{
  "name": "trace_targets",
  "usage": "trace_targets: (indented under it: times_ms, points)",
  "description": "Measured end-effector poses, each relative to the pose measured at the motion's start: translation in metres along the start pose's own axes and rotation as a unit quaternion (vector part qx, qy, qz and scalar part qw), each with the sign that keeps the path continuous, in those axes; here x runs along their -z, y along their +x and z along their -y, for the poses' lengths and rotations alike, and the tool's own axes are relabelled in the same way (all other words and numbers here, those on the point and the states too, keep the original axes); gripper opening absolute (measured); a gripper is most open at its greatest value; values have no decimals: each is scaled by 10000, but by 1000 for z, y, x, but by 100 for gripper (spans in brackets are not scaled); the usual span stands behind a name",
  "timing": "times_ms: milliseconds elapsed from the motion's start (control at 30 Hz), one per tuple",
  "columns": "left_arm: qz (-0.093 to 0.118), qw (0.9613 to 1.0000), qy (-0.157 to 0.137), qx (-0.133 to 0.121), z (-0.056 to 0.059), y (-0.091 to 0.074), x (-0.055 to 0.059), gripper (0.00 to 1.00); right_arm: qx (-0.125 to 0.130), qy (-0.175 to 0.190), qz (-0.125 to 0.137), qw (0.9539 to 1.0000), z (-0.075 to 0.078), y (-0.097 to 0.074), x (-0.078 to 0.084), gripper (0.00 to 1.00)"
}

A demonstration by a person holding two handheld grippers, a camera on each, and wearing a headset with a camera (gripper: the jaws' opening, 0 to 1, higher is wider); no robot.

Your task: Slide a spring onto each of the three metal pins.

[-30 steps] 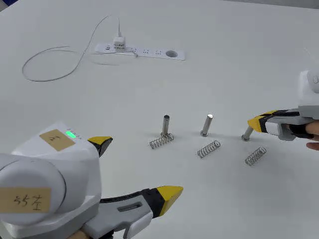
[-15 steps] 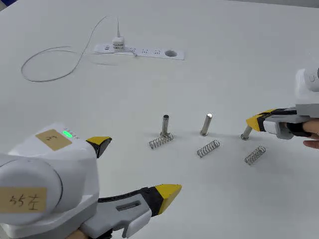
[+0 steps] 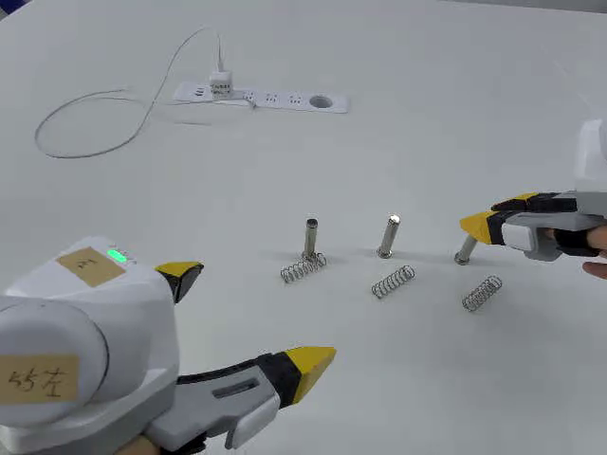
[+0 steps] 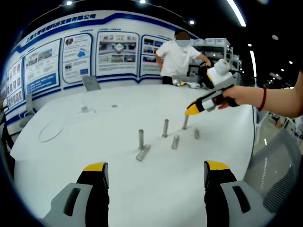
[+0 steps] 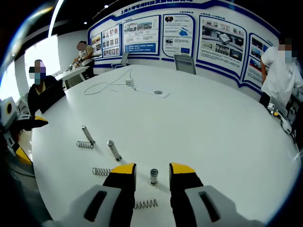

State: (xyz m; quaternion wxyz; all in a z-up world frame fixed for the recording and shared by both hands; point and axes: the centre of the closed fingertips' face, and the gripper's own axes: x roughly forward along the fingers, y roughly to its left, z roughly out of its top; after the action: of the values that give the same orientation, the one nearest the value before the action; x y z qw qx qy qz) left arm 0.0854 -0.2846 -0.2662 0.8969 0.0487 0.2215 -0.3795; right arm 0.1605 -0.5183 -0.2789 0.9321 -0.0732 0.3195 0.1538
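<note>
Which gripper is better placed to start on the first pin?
Right, probably. The right gripper has its open jaws framing the rightmost pin, with a loose spring lying close by. The left gripper hangs open, well back from both.

I see left pin (image 3: 311, 237), middle pin (image 3: 389, 235), right pin (image 3: 466, 250) standing in a row, all bare | left spring (image 3: 303, 268) lies against its pin's foot | middle spring (image 3: 393, 282), right spring (image 3: 482, 293) lie flat near theirs

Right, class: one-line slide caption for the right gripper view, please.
Right gripper, open, lines up on the nearest pin; a spring lies loose beside.
</note>
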Motion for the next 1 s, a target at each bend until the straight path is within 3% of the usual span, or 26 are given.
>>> trace_targets:
  times_ms: [167,533,733,1000]
  points:
    - [21,10000,-59,2,-3,-1,-1,85,-12,192,169,9997,-4,-7,0,36]
    - [-156,9997,190,23,-11,3,-2,79,-95,429,418,9982,-12,-29,4,43]
    - [-376,9983,436,130,-10,13,2,72,-298,649,541,9960,-25,-38,9,46]
    - [-583,9957,649,322,-15,32,7,60,-623,664,669,9936,-46,-42,14,51]
